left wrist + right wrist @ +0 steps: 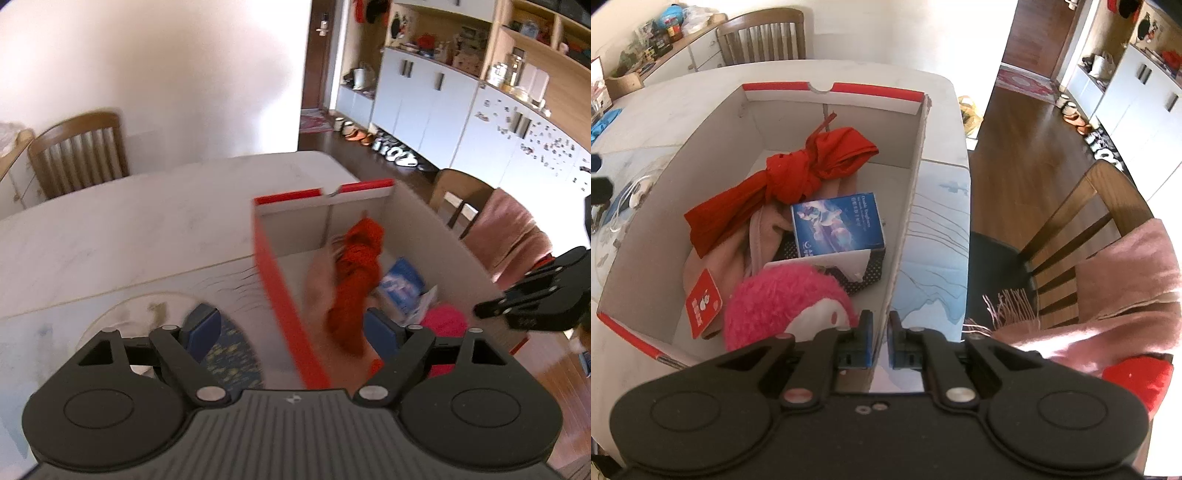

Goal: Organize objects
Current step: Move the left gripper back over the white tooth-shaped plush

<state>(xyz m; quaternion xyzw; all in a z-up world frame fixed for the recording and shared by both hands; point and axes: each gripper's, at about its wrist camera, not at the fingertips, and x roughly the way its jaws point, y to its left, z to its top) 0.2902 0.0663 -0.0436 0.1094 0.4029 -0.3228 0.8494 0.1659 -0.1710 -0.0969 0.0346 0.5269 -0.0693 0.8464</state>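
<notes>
1 box (908, 192), 1 red scarf (798, 173), 1 pink plush (775, 295)

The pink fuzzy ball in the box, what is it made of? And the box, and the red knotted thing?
The pink ball looks like plush: its surface is shaggy and matte, with a smooth white patch. The box looks like cardboard: thin, stiff, dull white walls with a raw edge and red outside. The red knotted thing looks like soft woven or knitted cloth, since it creases and holds a knot; which fibre, I cannot tell.

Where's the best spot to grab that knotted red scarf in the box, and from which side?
Grip the red scarf at its knot, coming from above through the box's open top. The knot is the thickest, firmest bunch, lying on top of the other things.
</notes>
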